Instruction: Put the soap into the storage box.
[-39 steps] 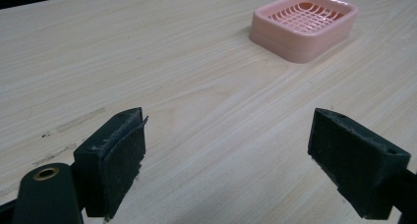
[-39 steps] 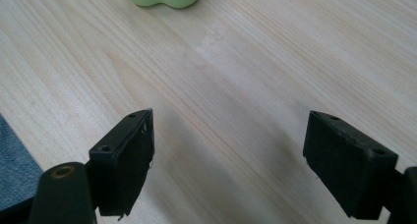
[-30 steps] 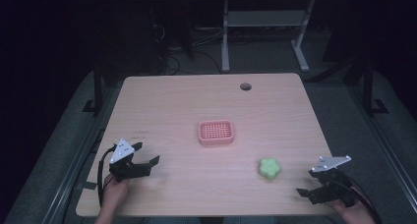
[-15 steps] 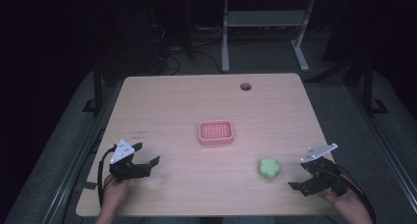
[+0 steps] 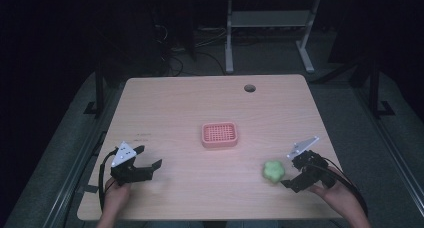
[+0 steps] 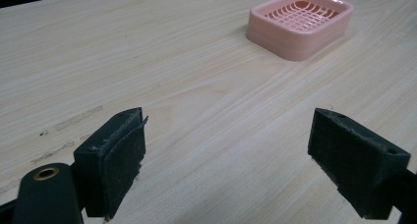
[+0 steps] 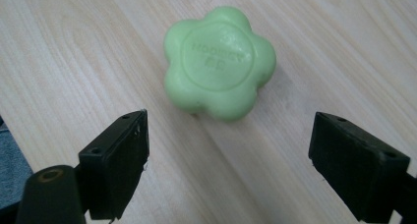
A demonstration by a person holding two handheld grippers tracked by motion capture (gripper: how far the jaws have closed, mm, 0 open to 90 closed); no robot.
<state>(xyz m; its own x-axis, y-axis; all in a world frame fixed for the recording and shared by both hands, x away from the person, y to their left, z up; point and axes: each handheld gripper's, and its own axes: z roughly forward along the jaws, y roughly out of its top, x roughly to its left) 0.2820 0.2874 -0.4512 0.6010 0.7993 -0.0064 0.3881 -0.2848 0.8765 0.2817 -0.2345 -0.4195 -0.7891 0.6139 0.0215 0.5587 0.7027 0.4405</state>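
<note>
Both grippers gape empty: right gripper (image 5: 289,177) faces the soap (image 5: 273,171) at lower right, left gripper (image 5: 148,158) idle lower left. Soap looks slick, perhaps; an off-centre pinch could squirt it sideways.

Dark room (barely lit); grey floor (image 5: 60,153), white metal frame (image 5: 270,23) behind.

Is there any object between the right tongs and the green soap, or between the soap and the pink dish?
Nothing visible stands in the way. The right tongs are open, with bare table between them and the green soap. From the soap to the pink dish the wood is also bare. The left tongs rest far off to the side.
</note>
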